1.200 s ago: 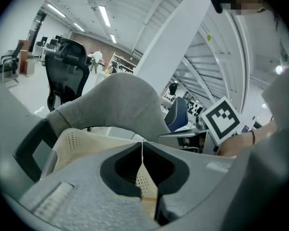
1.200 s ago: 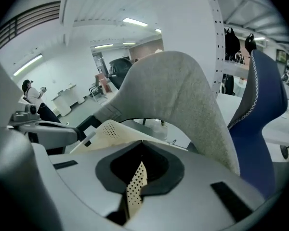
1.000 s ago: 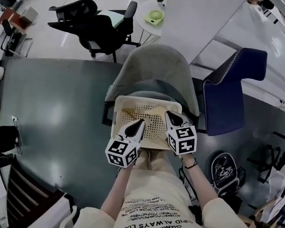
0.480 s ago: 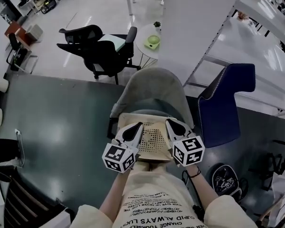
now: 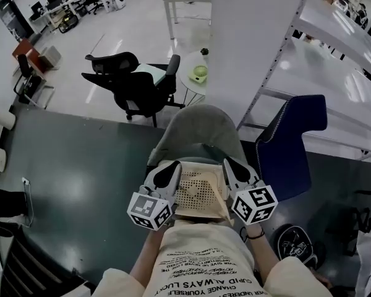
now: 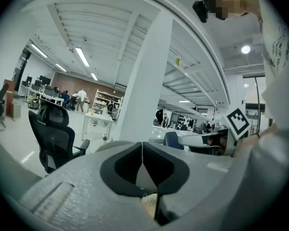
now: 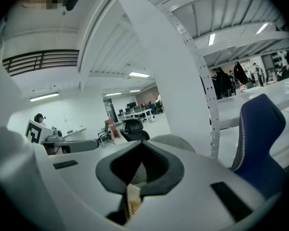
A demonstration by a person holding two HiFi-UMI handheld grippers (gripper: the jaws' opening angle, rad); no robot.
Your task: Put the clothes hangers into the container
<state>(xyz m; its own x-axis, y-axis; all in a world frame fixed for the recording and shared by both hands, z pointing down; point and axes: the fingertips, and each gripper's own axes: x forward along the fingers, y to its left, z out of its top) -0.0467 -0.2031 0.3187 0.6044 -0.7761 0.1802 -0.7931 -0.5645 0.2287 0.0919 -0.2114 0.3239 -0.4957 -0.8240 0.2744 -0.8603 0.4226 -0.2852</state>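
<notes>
You have lifted both claws and the container (image 5: 198,193) up off the grey chair (image 5: 198,129) since a second ago. It rested on the seat then; now it hangs above the seat's front edge, drawn in close against your printed shirt (image 5: 201,262).

Your left claw (image 5: 172,171) holds the container on the side away from the blue chair (image 5: 294,141). In the left gripper view its jaws (image 6: 142,160) are closed tip to tip, with a sliver of the cream perforated wall (image 6: 151,203) pinched low between the pads.

Your right claw (image 5: 230,169) grips the opposite side. In the right gripper view its jaws (image 7: 141,150) are likewise drawn together, clamped on the same cream wall (image 7: 131,200), which is wedged between them. Both marker cubes sit at the end nearer you, so the two claws point towards the grey chair's backrest.

The container tilts a little, its far rim just over the grey chair's seat. From the head view you can see its perforated bottom, but you cannot make out whether hangers lie inside.

Beyond the grey chair stands a black office chair (image 5: 136,82). Next to that is a small round counter (image 5: 191,90) with a green thing (image 5: 200,73) on it. The blue chair stands just beside the grey chair, under a white shelving rack (image 5: 334,36). A dark floor mat (image 5: 80,159) spreads out from the grey chair on the other side.
</notes>
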